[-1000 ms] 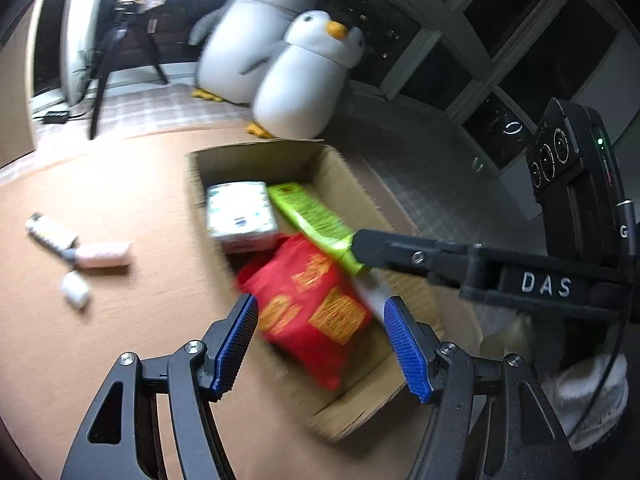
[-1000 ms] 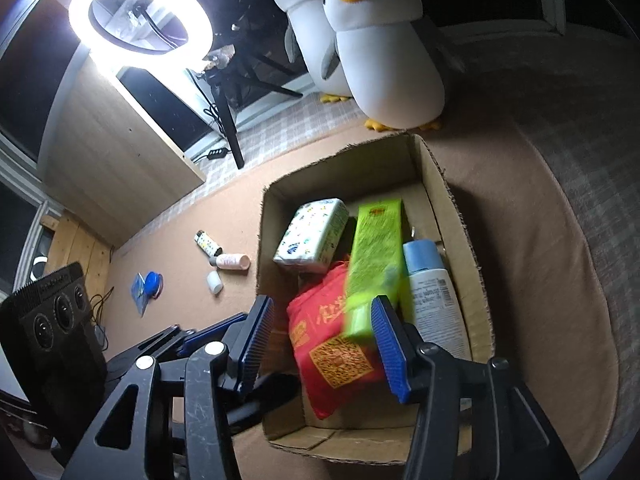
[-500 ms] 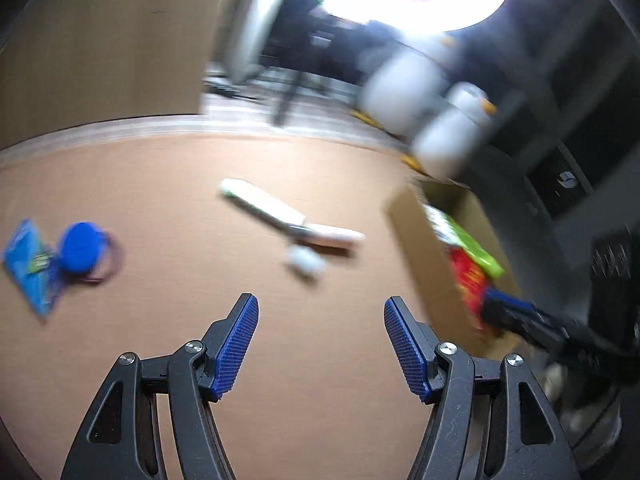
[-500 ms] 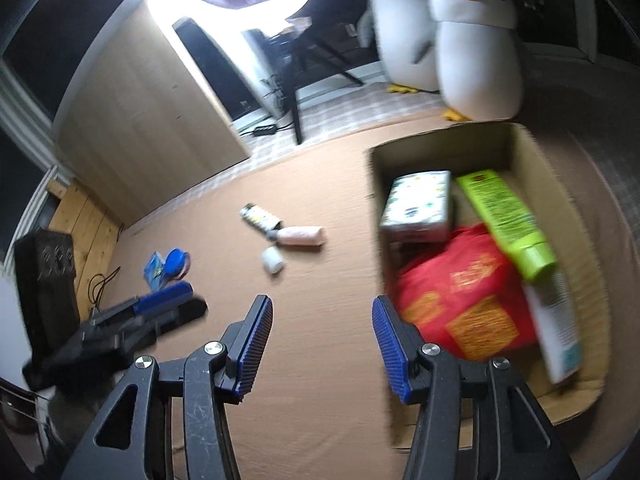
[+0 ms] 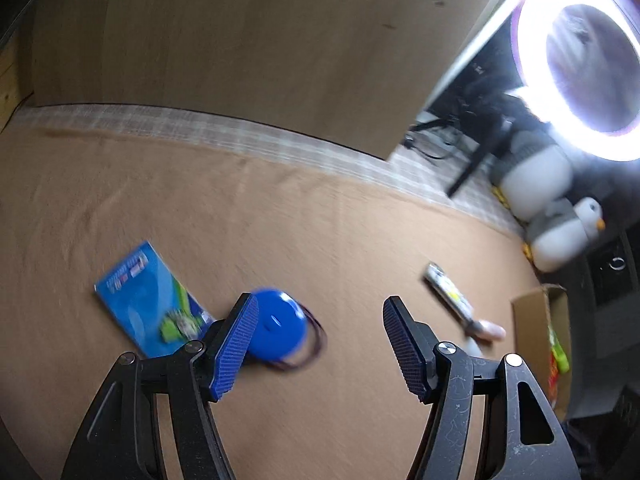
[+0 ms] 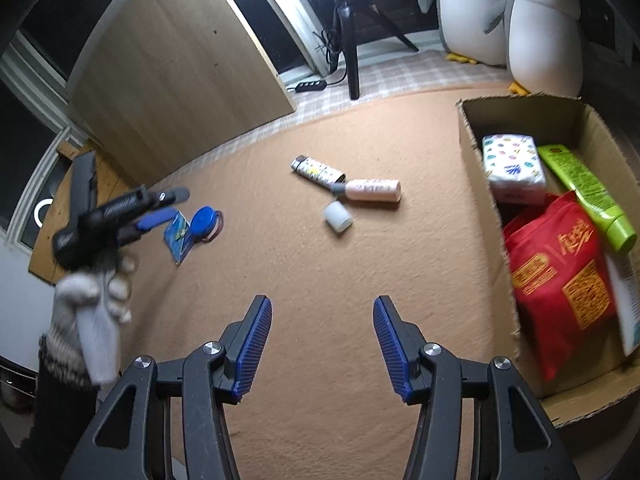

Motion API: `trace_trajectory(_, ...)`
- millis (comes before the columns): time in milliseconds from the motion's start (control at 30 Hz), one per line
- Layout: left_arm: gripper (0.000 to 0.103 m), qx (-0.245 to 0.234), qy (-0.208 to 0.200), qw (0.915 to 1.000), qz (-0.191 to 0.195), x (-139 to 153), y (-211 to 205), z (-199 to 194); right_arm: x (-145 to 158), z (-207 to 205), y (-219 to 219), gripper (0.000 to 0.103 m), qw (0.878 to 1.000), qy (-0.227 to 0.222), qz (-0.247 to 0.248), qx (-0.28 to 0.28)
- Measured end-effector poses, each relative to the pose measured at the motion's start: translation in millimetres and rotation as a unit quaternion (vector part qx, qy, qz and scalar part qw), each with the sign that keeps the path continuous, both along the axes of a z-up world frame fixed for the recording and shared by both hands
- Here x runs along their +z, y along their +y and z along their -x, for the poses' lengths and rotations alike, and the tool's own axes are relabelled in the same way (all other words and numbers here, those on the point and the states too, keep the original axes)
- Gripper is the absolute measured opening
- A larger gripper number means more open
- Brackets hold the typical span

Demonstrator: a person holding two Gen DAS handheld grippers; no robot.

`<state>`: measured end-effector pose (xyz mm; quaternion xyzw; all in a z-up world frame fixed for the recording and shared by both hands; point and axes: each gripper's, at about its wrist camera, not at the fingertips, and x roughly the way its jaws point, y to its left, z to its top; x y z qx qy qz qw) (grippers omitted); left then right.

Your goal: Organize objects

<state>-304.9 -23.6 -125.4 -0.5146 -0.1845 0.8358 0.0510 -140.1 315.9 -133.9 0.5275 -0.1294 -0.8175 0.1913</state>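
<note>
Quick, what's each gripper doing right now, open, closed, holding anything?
Left gripper: open, empty, above the brown mat near the blue round case.
Right gripper: open, empty, over bare mat beside the cardboard box.

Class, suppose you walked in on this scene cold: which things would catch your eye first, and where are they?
The open cardboard box at the right, stuffed with a bright red bag and a green tube. Two plush penguins stand behind it. At the left, the left gripper hangs open over a blue round case on the tan carpet.
</note>
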Motion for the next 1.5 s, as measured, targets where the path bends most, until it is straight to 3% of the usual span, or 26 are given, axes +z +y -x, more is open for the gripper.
trace_trajectory(100,0.055,0.012,-0.019,0.9997,-0.01,-14,-11,19,-3,-2,-2,0.049,1.0,-0.005,0.003,0.001)
trace_trajectory(300,0.049,0.011,-0.05,0.9986,-0.01,-39,-13,39,-8,-6,4,0.049,1.0,-0.019,0.001,-0.004)
trace_trajectory(500,0.04,-0.009,-0.056,0.9984,-0.008,-47,-1,30,-11,-7,17,0.049,0.999,-0.027,0.002,-0.019)
trace_trajectory(967,0.039,-0.087,-0.037,0.9956,-0.004,-49,60,-28,-14,-3,5,0.049,0.999,-0.031,0.012,-0.007)
trace_trajectory(1200,0.038,-0.104,-0.033,0.993,-0.043,-49,81,-68,-17,-7,-1,0.049,0.999,-0.034,0.016,0.0)
trace_trajectory(1367,0.038,-0.143,-0.027,0.9885,-0.043,-49,114,-100,-22,-8,-1,0.049,0.999,-0.042,0.017,0.0)
trace_trajectory(1500,0.051,-0.172,-0.036,0.9822,-0.067,-49,130,-121,-26,-10,-4,0.049,0.999,-0.046,0.015,0.005)
